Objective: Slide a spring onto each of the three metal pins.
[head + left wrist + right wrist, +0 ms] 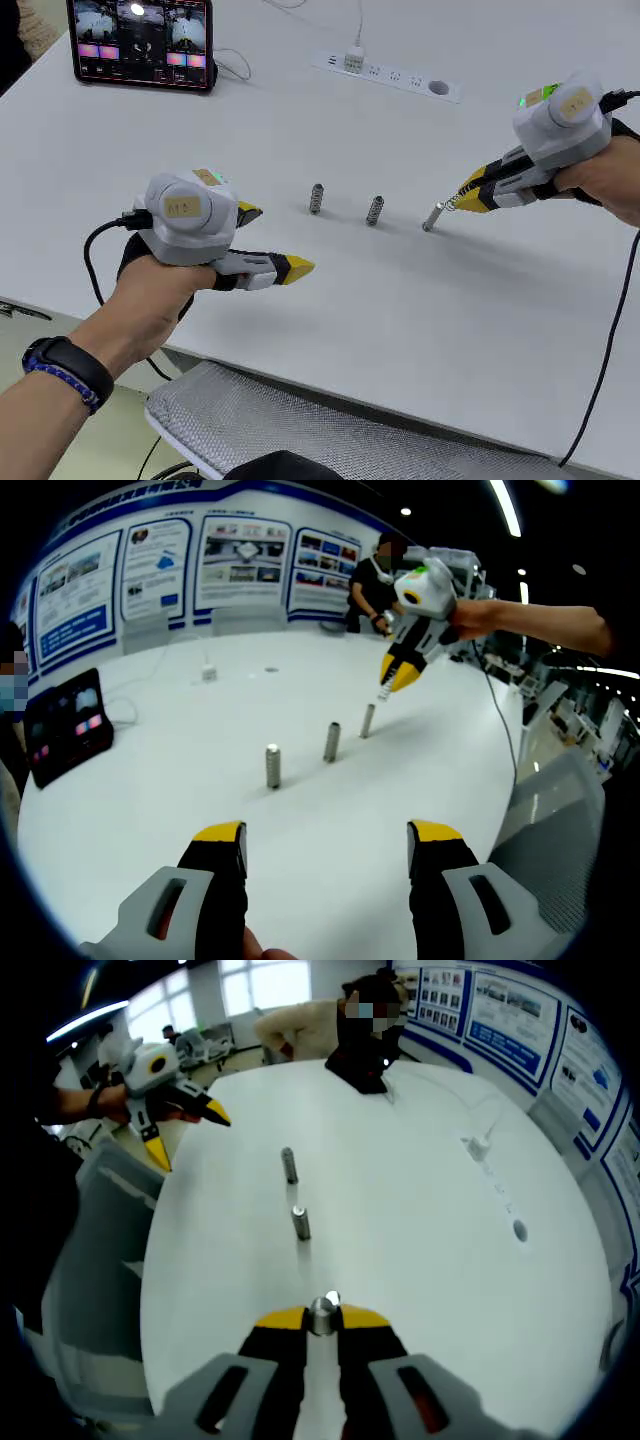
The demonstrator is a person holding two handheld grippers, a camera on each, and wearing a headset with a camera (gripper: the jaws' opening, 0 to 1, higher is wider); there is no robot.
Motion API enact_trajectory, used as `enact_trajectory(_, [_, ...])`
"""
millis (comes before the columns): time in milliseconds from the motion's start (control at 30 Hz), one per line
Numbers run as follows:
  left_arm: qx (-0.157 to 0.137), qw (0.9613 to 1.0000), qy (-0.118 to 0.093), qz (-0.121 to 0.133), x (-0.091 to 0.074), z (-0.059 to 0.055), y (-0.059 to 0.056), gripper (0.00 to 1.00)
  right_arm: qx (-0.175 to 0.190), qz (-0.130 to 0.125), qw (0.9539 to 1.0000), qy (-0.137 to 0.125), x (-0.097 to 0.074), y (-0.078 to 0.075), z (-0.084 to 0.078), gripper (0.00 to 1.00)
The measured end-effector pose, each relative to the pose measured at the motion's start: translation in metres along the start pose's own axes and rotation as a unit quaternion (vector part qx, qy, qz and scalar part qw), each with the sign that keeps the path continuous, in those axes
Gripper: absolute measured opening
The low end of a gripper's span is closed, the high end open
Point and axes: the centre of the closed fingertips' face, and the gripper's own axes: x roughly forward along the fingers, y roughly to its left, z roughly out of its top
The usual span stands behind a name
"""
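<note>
right hand-held gripper (470,197) is clenched on a small silver coil spring (450,204), whose free end meets the top of the third short metal pin (430,219) on the white desk (400,320). middle pin (374,210) and leftmost pin (316,198) already wear springs. left hand-held gripper (272,240) hangs released, grasping nothing. the spring comes in at a slant, so it may snag on the pin's rim, buckle, or flick away on release.
</note>
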Motion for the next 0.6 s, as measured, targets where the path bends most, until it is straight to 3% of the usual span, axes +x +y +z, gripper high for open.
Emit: enact_trajectory(600, [-0.017,0.9998,0.004,0.012,-0.008,-0.011,0.008,0.65,-0.004,0.003,0.9998,0.017,0.017,-0.011,-0.003,0.13])
